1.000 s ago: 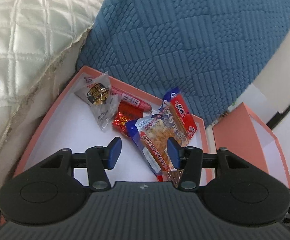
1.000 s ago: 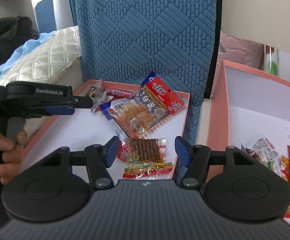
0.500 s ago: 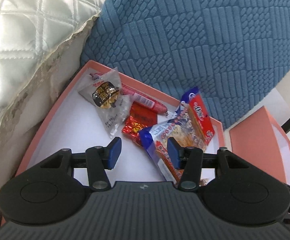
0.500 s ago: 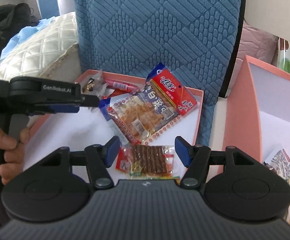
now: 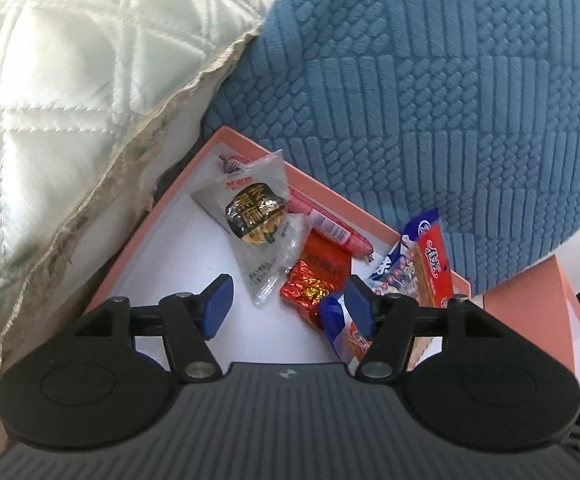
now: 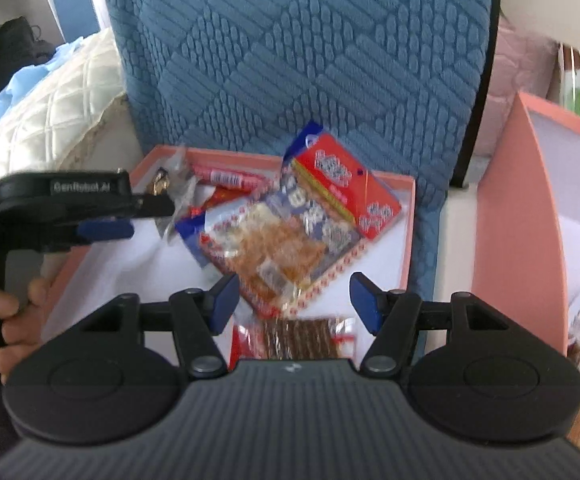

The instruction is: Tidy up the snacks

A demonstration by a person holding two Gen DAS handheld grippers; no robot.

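A pink-rimmed white tray (image 5: 138,264) (image 6: 405,236) holds the snacks. In the left wrist view a clear packet with a black-and-gold piece (image 5: 256,216) lies at the back, a pink sausage stick (image 5: 325,228) behind it, a red foil packet (image 5: 313,284) in the middle. My left gripper (image 5: 288,308) hovers over them, its jaws opening, nothing between the pads. My right gripper (image 6: 291,300) stands open above a big blue-and-red cracker bag (image 6: 297,228) and a brown-stick packet (image 6: 297,340), touching neither.
A blue textured cushion (image 5: 429,100) (image 6: 309,48) leans behind the tray and a white quilted pillow (image 5: 50,80) presses its left side. A second pink box (image 6: 529,220) with more packets stands to the right. A hand (image 6: 14,312) holds the left gripper's handle.
Both grippers have moved forward over the tray toward its back. The left gripper's jaws stand wider than before. The right gripper's jaws are unchanged.
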